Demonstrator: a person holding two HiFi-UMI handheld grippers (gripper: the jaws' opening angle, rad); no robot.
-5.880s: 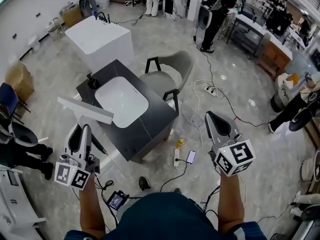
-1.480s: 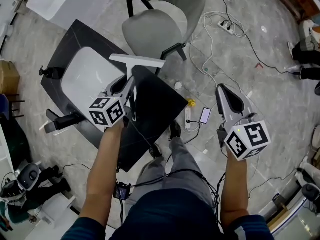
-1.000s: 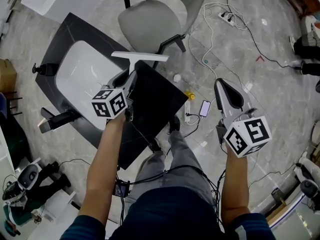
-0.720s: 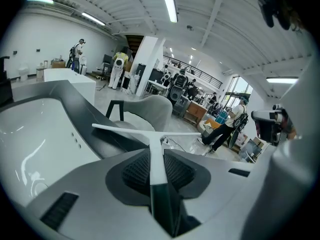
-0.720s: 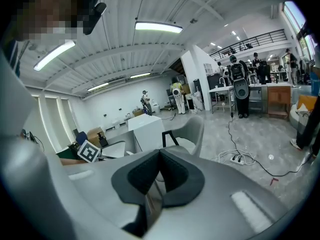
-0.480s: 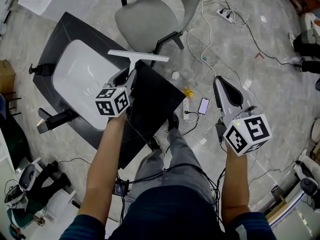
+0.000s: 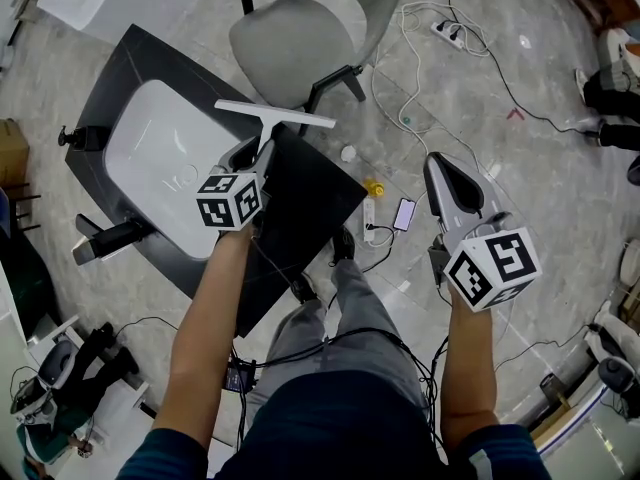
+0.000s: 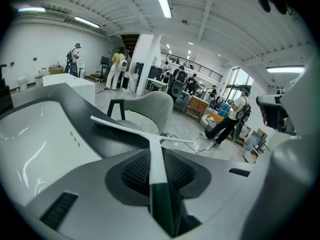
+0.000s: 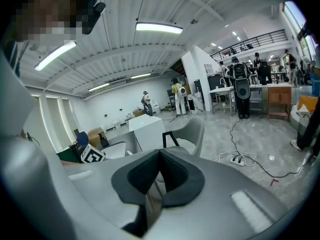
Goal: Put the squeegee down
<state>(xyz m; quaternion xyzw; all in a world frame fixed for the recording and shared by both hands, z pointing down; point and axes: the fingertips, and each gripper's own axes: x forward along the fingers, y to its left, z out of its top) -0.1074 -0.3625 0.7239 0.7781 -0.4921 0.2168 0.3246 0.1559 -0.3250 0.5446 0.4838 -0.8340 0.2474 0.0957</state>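
Bright even ceiling strip lighting, soft shadows, strong fisheye distortion, dark vignetted corners

Rig: left gripper [image 7: 262, 153] has a grey shell, black ribbed pads [image 8: 132, 171] and a white cube [image 7: 230, 200] with black square markers. The right gripper [image 7: 441, 163] is built the same. Wearer: navy short-sleeved top [image 7: 340, 433], grey trousers [image 7: 352, 308], dark shoes [image 7: 342, 245]. Black cables [image 7: 392, 344] cross the lap.

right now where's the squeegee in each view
Head view: squeegee upper centre-left, white blade crosswise above the left gripper holding its handle.
Left gripper view: dead centre, handle running up from between the jaws, blade across the middle.
Right gripper view: can't make it out.
Shared landmark: grey chair, just beyond the blade; mid-frame in the right gripper view.
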